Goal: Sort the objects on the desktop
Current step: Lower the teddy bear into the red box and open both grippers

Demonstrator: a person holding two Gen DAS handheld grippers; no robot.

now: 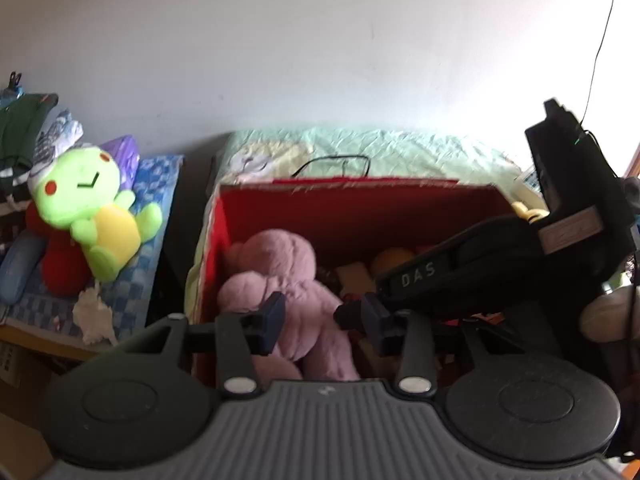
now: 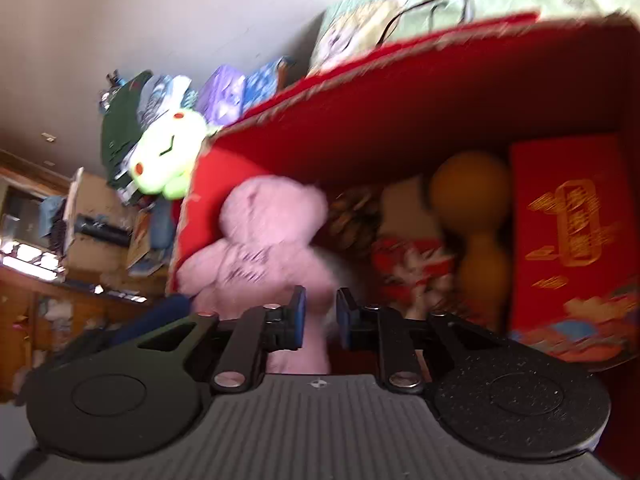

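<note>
Nearest the left wrist camera, the left gripper [image 1: 310,320] hangs over the near rim of the red box [image 1: 352,210], its jaws spread apart with nothing between them but the pink plush toy [image 1: 288,292] lying below. The right gripper [image 2: 320,316] reaches in from the right; its jaws stand narrowly parted around a fold of that same pink plush, though motion blur keeps me from telling whether they pinch it or have just let go. The plush looks soft, shaggy and rounded, slumped against the box's left wall. Beyond it in the box lie a smooth orange gourd-shaped object [image 2: 476,216], a glossy red packet with gold print [image 2: 572,240] and crinkly wrappers. By my judgement the sorting is well along, with several things boxed. Farther left, outside the box, a lime-green plush [image 1: 92,208] sits on a blue checked cloth [image 1: 132,280], seemingly still to be sorted.
</note>
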